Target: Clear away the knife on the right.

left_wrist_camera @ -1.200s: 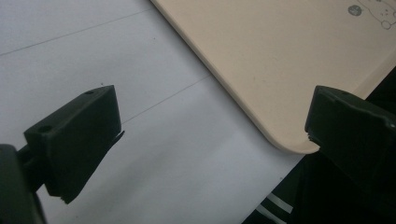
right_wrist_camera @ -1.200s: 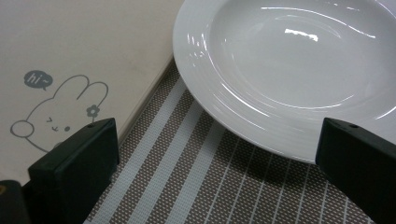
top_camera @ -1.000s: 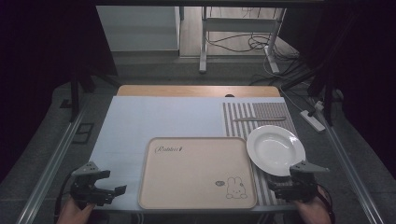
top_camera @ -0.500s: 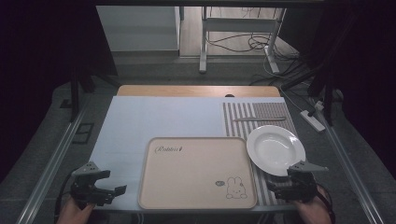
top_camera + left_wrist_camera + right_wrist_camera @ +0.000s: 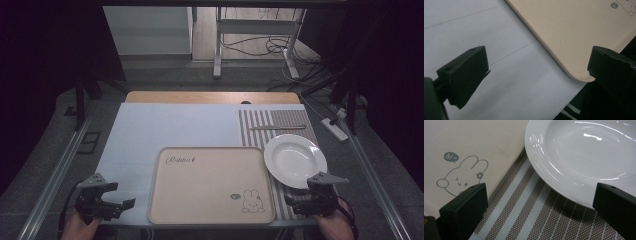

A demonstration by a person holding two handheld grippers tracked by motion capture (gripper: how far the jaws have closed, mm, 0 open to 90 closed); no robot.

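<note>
Left gripper (image 5: 127, 203): at near left corner of table, jaws spread wide, nothing between them; hovering over pale blue mat (image 5: 165, 127), just beside near left corner of tray. In left gripper view (image 5: 536, 75), one jaw over the mat, the other at the rounded tray corner and table edge.

Right gripper (image 5: 290, 201): at near right of table, jaws spread wide, nothing held; over striped placemat (image 5: 287, 120), between tray edge and plate. In right gripper view (image 5: 539, 212), left jaw at tray edge beside rabbit drawing, right jaw at near rim of plate, not gripping it.

Beige tray (image 5: 210, 182): flat on table, near centre, bare; "Rabbit" script at far left corner, line-drawn rabbit (image 5: 251, 201) with "hi~" bubble at near right corner. Right edge lying on striped placemat.

White deep plate (image 5: 295, 161): upright on striped placemat, just right of tray, rim close to tray edge; touching or not, cannot tell. Bare inside, glossy.

Long thin utensil (image 5: 277, 127): lying crosswise on placemat beyond plate, apart from it; kind unclear.

Hands (image 5: 80, 227): at near edge, one behind each gripper.
</note>
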